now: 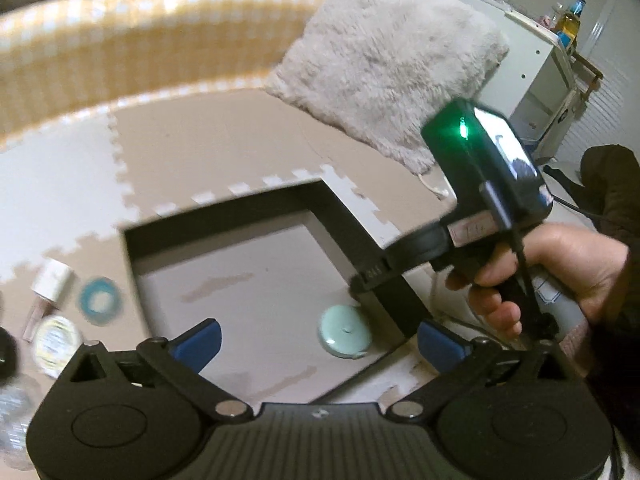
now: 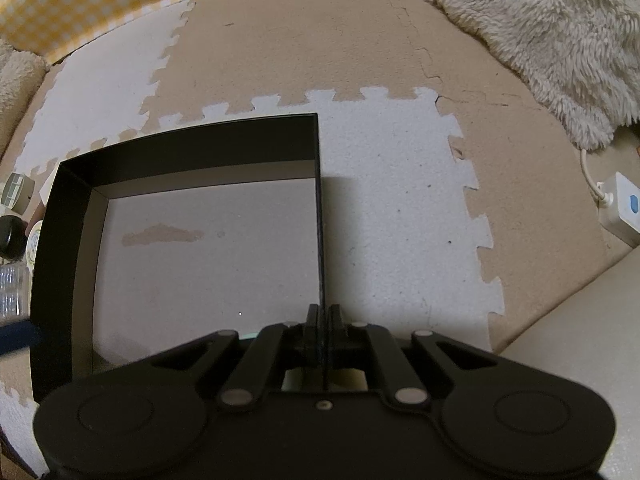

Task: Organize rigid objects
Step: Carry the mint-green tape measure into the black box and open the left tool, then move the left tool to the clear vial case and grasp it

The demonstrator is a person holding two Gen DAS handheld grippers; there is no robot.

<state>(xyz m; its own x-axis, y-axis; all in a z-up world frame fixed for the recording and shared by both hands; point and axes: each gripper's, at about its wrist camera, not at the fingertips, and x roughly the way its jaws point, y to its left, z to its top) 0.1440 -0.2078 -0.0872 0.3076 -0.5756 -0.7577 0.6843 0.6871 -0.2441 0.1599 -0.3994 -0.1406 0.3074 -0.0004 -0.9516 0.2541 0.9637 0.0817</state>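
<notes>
Left gripper: the left gripper (image 1: 316,344) hangs above the near part of the box with its blue-padded fingers (image 1: 200,342) spread wide and nothing between them
Right gripper: the right gripper (image 2: 323,322) is pinched onto the thin right wall of the box, one finger on each side of it; in the left wrist view it reaches in from the right (image 1: 360,280), carried by the person's right hand (image 1: 548,276)
Box: a shallow black box (image 2: 60,216) with a grey floor sits on the foam mat, its walls upright; seen also at (image 1: 224,216)
Round tin: a pale mint-green round tin (image 1: 345,331) lies flat inside the box, in the corner just beside the wall the right gripper clamps
Items outside the box: to the left of the box, on the mat, lie a blue-and-white ring-shaped item (image 1: 100,300), a small bottle with a white cap (image 1: 50,286) on its side, and a round white-labelled tin (image 1: 56,342); all are blurred
Floor: interlocking foam mat tiles (image 2: 400,184) in beige and white
Surroundings: a fluffy cream cushion (image 1: 384,64) leans beyond the box, a yellow checked fabric edge (image 1: 140,40) runs along the back, and a white power strip (image 2: 622,208) lies on the right
Blur: the left wrist view is smeared, so small details there cannot be told
</notes>
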